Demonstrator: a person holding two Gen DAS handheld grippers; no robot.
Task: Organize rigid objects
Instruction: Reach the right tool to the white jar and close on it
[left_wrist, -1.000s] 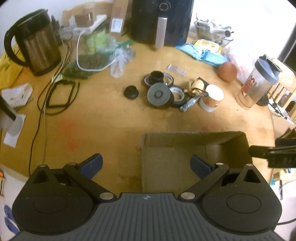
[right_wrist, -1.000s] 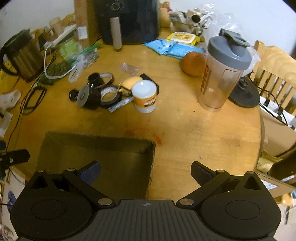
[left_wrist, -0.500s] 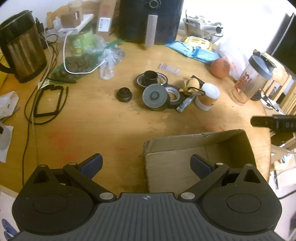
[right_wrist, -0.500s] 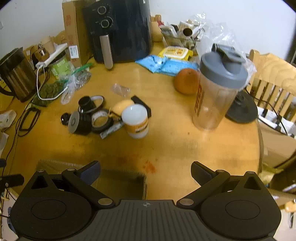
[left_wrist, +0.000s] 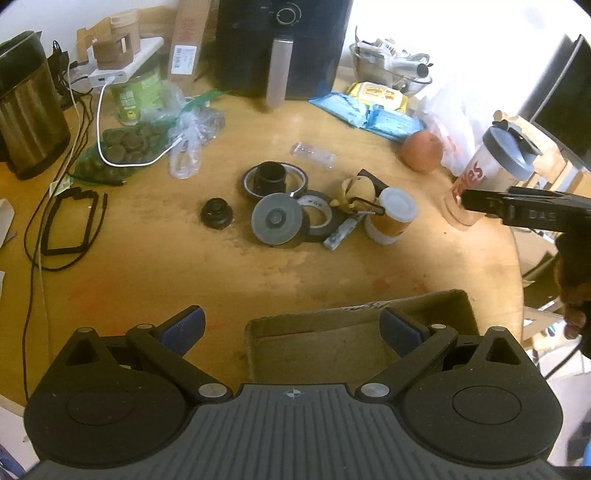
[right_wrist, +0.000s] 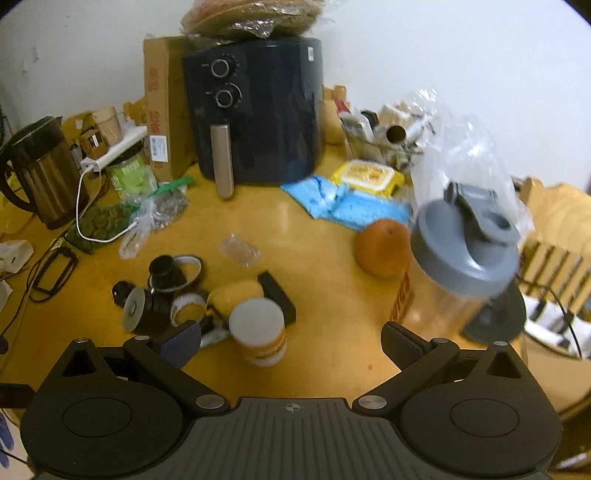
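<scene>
Both grippers pulled up/back vs 1 s ago: cardboard box (left_wrist: 354, 332) now low in L view, gone from R view. L gripper (left_wrist: 291, 326) and R gripper (right_wrist: 291, 338) both spread wide, empty; step = approach, nothing boxed yet. Next I'd drop R onto white-lidded jar (right_wrist: 260, 332), w/ tape rolls (left_wrist: 314, 216) beside it mid-table.

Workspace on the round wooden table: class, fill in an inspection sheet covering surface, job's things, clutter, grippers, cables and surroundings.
Surface: wooden table, worn and stained.
Job's things: cardboard box at the near edge, nothing seen in the visible part; tape rolls, grey disc, black cap and white-lidded jar clustered mid-table.
Clutter: shaker bottle, orange, blue packets, plastic bags.
Grippers: left gripper open, empty; right gripper open, empty, near the jar.
Cables: white cable, black cables at left.
Surroundings: air fryer, kettle, chair.
</scene>
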